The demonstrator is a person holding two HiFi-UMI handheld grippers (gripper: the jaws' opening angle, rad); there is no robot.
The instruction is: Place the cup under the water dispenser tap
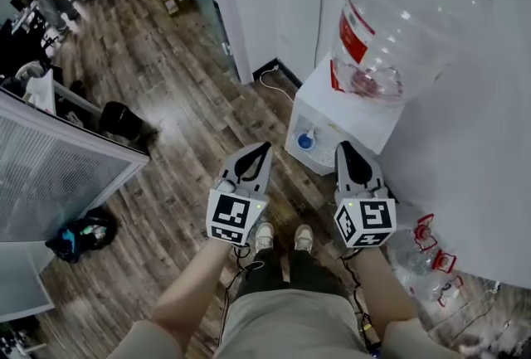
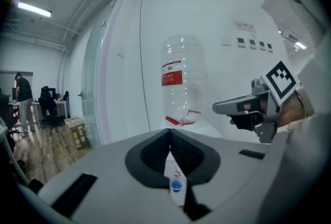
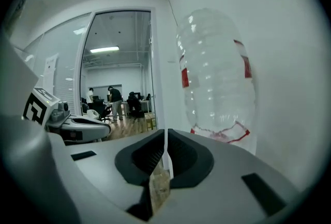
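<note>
White dispenser (image 1: 357, 113); clear bottle (image 1: 415, 9) (red label (image 1: 354, 39)); blue cup (image 1: 306, 141); brown streaky plank floor (image 1: 166, 84).

Office, desks (image 1: 40, 90), glass partition (image 2: 95, 88), water dispenser (image 1: 344, 121)

The left gripper (image 1: 265, 147) and the right gripper (image 1: 342, 147) are held side by side ahead of the body, nearly level, each with jaws together and empty
</note>
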